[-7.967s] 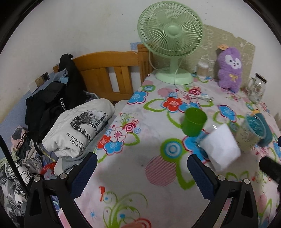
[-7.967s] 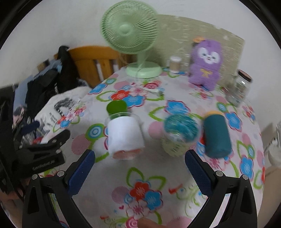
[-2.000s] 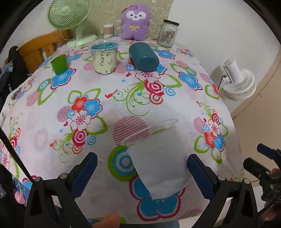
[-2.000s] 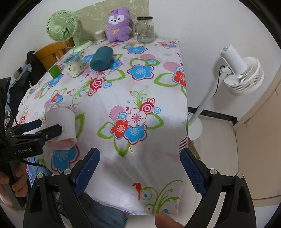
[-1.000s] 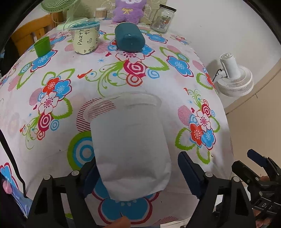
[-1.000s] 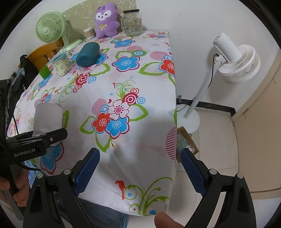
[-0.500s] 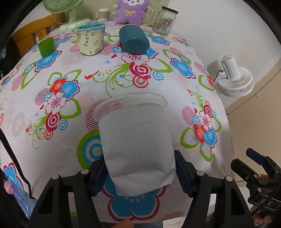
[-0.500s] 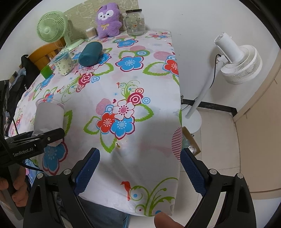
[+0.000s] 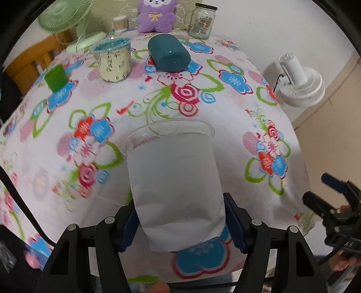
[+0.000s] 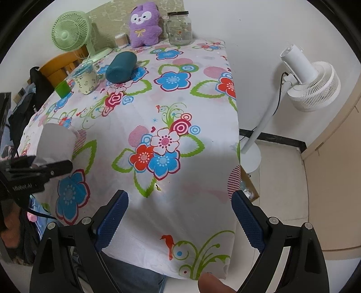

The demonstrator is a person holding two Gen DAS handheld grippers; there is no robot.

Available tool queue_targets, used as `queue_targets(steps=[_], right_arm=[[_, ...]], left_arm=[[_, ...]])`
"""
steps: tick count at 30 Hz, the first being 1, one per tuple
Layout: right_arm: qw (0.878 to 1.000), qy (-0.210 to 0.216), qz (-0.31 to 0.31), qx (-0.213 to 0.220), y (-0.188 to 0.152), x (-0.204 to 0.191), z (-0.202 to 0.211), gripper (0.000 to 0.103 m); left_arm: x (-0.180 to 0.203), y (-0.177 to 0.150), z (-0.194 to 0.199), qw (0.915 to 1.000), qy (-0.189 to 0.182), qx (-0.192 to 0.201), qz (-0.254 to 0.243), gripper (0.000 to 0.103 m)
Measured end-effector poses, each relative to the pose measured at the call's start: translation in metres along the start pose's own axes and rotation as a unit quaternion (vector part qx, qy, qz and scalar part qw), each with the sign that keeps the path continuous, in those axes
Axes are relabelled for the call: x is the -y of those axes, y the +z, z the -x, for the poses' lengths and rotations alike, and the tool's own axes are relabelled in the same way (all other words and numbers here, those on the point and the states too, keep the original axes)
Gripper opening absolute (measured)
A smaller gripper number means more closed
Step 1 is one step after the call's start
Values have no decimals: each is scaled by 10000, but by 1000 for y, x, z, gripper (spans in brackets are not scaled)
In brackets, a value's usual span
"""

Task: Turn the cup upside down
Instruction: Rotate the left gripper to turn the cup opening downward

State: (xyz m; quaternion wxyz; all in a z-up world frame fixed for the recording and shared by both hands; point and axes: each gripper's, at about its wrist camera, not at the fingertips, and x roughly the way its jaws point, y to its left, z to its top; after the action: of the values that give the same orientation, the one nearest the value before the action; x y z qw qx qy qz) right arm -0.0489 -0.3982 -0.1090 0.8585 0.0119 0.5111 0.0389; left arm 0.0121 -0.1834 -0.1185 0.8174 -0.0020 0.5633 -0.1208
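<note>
A clear plastic cup with a white paper sleeve (image 9: 176,184) stands near the front edge of the flowered table (image 9: 225,112), its open rim pointing away from me. My left gripper (image 9: 180,220) is shut on the cup's lower part, blue pads pressing both sides. In the right wrist view the cup (image 10: 55,144) shows at far left with the left gripper (image 10: 40,169) on it. My right gripper (image 10: 180,218) is open and empty, held above the table's front right corner.
At the back stand a printed cup with a blue lid (image 9: 114,62), a teal cylinder on its side (image 9: 168,55), a small green cup (image 9: 56,76), a glass jar (image 9: 202,21), a purple plush (image 9: 155,15) and a green fan (image 10: 70,31). A white floor fan (image 10: 309,81) stands right.
My left gripper has closed fully onto the white-sleeved cup, which now looks closer and more upright in its view. The right gripper stays open and has barely moved.
</note>
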Motion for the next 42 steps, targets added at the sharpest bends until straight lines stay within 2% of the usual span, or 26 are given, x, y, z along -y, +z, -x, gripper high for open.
queue_targets(steps=[6, 12, 17, 22, 30, 33, 35, 40, 42], right_arm=[[9999, 138, 46, 82, 2, -6, 0, 94], [9995, 276, 157, 63, 1, -17, -5, 94], [9990, 377, 238, 77, 0, -23, -8, 94], [9984, 458, 327, 78, -3, -29, -12, 94], [9976, 597, 351, 44, -10, -33, -19, 94], [9973, 617, 389, 27, -13, -35, -20, 94], [9971, 620, 435, 33, -14, -36, -21, 94], [9948, 763, 639, 192, -19, -44, -17, 94], [9932, 849, 752, 263, -21, -49, -16, 94]], left_arm=[[-7, 13, 8, 9976, 147, -362, -569, 70], [-4, 21, 13, 9865, 450, -826, -1341, 70], [2, 31, 21, 9689, 643, -1314, -1996, 70], [8, 41, 28, 9516, 801, -1722, -2418, 70], [6, 55, 25, 9309, 687, -2672, -2394, 70], [8, 55, 22, 9138, 663, -3164, -2459, 70], [11, 53, 17, 8967, 726, -3534, -2567, 70], [21, 47, -2, 8603, 944, -4080, -2908, 70], [22, 47, -13, 8497, 939, -4295, -2910, 70]])
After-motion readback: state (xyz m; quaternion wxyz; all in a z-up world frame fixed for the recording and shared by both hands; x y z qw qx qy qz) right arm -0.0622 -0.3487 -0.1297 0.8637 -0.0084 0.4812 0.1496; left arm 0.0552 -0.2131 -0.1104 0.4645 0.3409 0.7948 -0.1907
